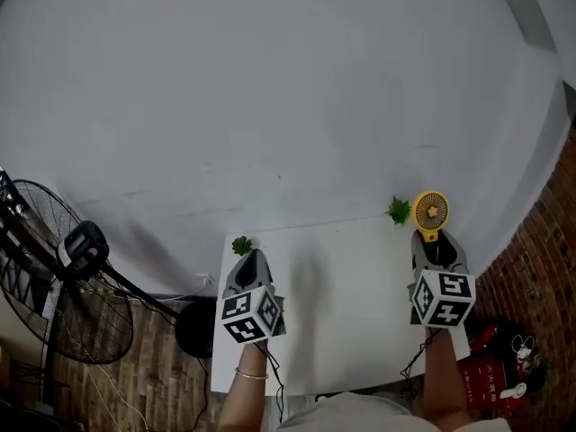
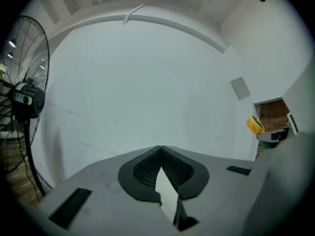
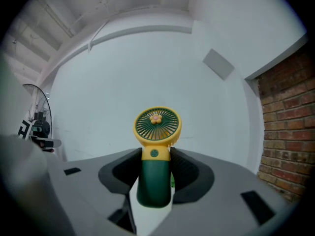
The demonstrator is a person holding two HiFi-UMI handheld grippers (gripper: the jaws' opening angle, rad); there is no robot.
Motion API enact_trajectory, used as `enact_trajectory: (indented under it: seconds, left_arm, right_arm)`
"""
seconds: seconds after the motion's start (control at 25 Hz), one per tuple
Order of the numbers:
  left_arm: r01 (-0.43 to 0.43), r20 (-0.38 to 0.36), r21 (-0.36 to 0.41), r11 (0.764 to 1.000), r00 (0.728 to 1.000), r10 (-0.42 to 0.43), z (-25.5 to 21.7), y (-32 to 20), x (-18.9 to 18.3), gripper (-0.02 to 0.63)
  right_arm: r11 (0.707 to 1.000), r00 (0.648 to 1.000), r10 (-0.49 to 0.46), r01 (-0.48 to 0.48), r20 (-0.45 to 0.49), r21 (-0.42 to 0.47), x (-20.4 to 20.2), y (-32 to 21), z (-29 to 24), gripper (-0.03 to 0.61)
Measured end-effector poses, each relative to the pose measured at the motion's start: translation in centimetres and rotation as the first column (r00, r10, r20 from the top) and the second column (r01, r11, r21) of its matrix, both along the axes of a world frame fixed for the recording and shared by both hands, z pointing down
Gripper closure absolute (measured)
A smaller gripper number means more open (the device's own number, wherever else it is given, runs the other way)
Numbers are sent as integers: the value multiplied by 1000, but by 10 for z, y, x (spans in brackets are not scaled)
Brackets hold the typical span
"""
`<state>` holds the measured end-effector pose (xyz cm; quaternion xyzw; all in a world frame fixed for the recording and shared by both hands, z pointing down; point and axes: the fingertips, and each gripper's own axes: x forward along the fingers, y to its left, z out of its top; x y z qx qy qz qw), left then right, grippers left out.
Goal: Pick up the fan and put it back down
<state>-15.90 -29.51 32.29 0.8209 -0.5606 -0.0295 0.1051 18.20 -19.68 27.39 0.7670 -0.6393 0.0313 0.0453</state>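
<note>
A small hand fan (image 1: pixel 430 212) with a yellow round head and a dark green handle (image 3: pixel 155 176) stands upright at the back right of the white table (image 1: pixel 342 304). My right gripper (image 1: pixel 438 246) is shut on that handle, one pad on each side just under the head (image 3: pixel 156 124). Whether the fan's base touches the table I cannot tell. My left gripper (image 1: pixel 249 264) hovers at the table's back left, its jaws closed tip to tip (image 2: pixel 160 149) with nothing between them. In the left gripper view the fan (image 2: pixel 255 125) shows far off at the right.
A little green plant (image 1: pixel 399 211) sits just left of the fan, another (image 1: pixel 241 245) at the table's back left corner. A large black floor fan (image 1: pixel 63 277) stands left of the table. A brick wall (image 1: pixel 540 241) and red items (image 1: pixel 490 367) lie to the right.
</note>
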Motion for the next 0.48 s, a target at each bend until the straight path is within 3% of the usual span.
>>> enact_trajectory:
  seconds: [0.48]
  left_arm:
    - [-66, 4, 103, 992, 998, 66, -56, 3, 37, 601]
  right_arm:
    - [994, 1000, 27, -27, 2, 108, 14, 23, -39, 400]
